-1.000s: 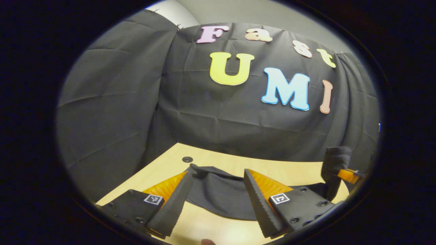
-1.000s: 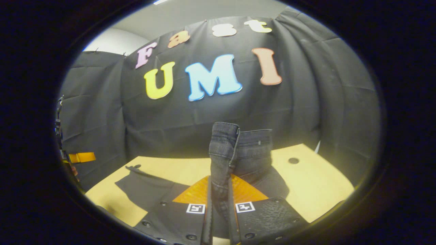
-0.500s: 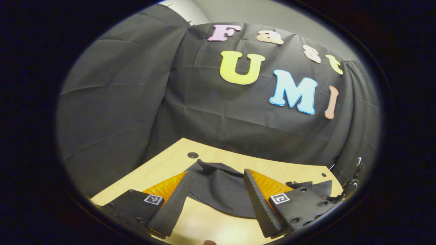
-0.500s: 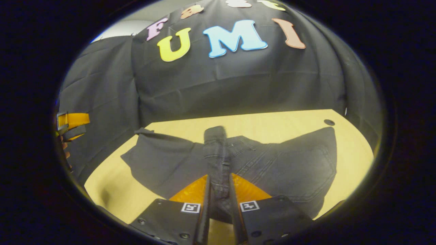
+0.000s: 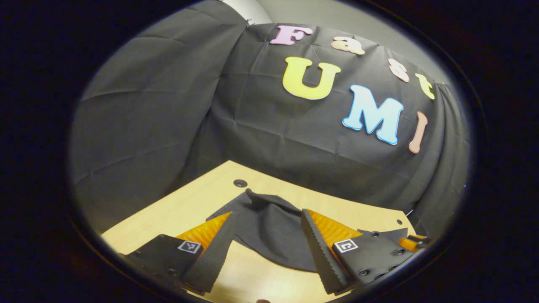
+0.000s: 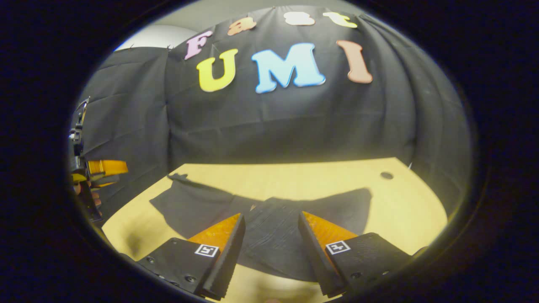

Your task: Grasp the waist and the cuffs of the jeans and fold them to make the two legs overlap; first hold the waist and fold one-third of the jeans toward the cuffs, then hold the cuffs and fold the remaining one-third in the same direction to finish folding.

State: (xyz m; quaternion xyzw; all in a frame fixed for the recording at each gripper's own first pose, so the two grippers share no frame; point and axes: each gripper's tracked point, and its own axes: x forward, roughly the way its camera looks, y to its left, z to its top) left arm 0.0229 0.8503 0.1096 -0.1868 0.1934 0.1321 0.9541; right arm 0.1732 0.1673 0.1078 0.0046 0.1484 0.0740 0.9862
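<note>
Both grippers (image 5: pixel 267 248) (image 6: pixel 269 248) gape apart above the jeans (image 6: pixel 269 227), bare table (image 6: pixel 412 210) beyond their edges.

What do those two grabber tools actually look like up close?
Each gripper, left and right, has two wedge-shaped fingers with ridged black pads, orange ribbed backs and black bolted mounting plates. Each plate carries a small square black-and-white marker.

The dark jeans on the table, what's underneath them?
The dark denim jeans lie flat on the light wooden table, whose bare top shows all around them. Whatever the cloth covers, including any layer folded beneath, cannot be seen.
</note>
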